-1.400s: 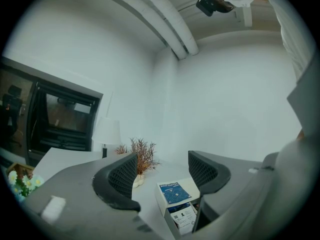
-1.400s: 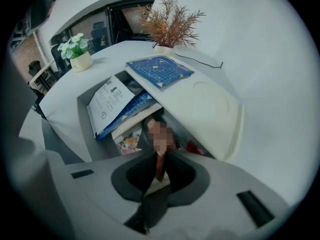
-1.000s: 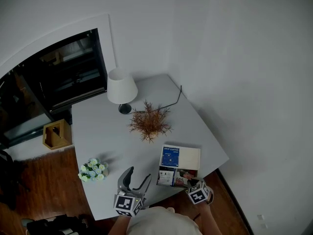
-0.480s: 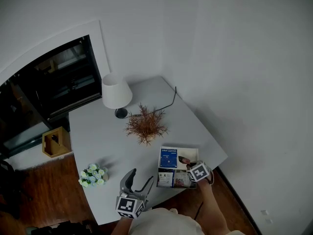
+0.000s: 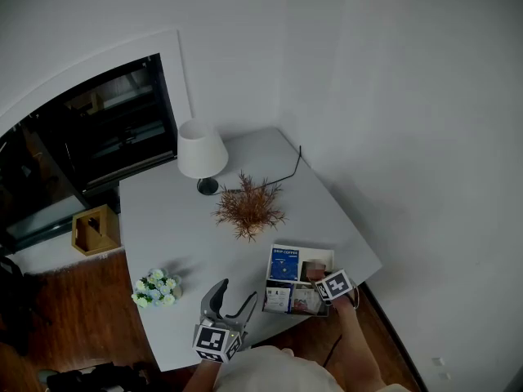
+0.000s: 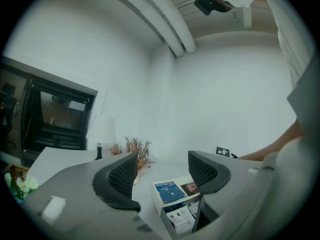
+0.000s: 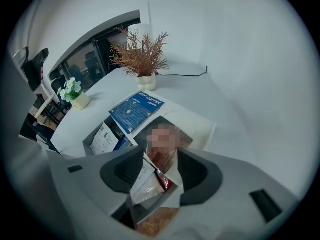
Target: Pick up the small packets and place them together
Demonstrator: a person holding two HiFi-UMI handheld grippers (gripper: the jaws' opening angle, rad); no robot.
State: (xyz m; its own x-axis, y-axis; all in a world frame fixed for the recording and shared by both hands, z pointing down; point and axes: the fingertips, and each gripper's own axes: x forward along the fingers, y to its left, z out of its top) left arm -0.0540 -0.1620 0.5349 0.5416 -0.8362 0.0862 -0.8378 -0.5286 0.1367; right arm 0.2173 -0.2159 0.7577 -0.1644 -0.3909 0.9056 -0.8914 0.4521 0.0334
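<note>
Two grippers: both are low over the near end of the white table (image 5: 180, 227), one working and one waiting
Right gripper (image 7: 155, 171): tipped steeply down over the open box (image 5: 324, 257); its jaws have just been opening and now stand apart, with small packets (image 7: 150, 181) lying loose between the pads rather than pinched
Likely reason: this reads as a release, letting the packets drop where the others are gathered
Gathering spot: a picture-fronted packet (image 7: 172, 139) lies on the pale half of the box, just beside the blue coffee packet (image 7: 136, 109); more packets (image 7: 105, 136) sit in the grey compartment next to it
Left gripper (image 6: 162, 171): held level with its jaws wide apart and nothing between them, by the table's near edge, seemingly to keep out of the way
Risk: the thin sachets lean towards one pad and could cling or land crooked
</note>
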